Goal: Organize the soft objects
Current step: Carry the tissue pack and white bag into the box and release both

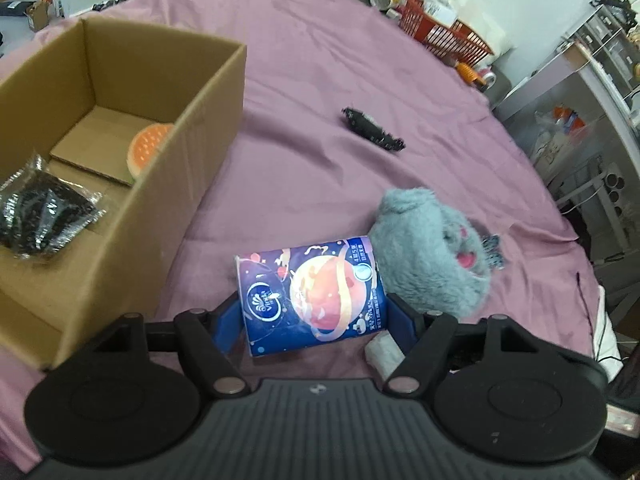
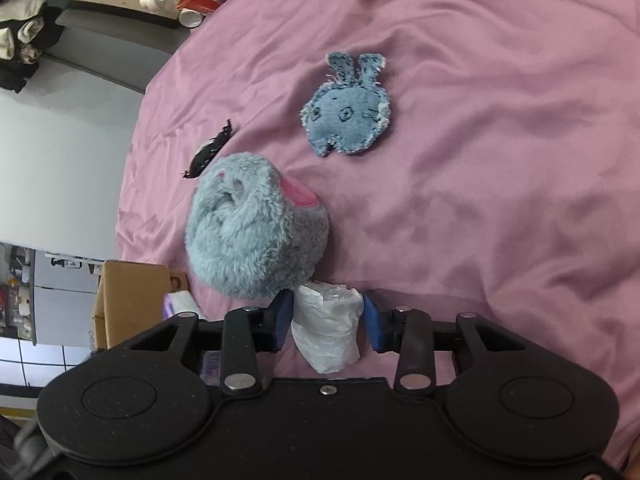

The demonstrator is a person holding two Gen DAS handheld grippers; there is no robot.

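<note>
Purple sheet (image 1: 312, 60) covers the worktop, wrinkled all over. Room clutter past its far edge: red basket (image 1: 444, 30) with bottles, metal shelving (image 1: 592, 92) off to the right.

Left hand-held gripper (image 1: 314, 314) is clamped on a blue tissue pack (image 1: 316, 296) with a planet print, blue pads against both sides. Grey plush toy (image 1: 432, 248) sits just ahead-right, touching the pack. Cardboard box (image 1: 160, 184) is ahead-left, open, holding an orange sponge (image 1: 146, 146) and a black foil packet (image 1: 38, 216). Black hair clip (image 1: 372, 128) lies further ahead, well apart.

Right hand-held gripper (image 2: 326, 316) has its pads either side of a white wrapped bundle (image 2: 328, 328); left pad touches, right one looks just at the edge, grip not certain. Plush toy is just ahead-left.

Only the right view shows the flat denim bunny (image 2: 348, 114) further ahead. Only the left view shows the box's inside; the right view catches just a box corner.
</note>
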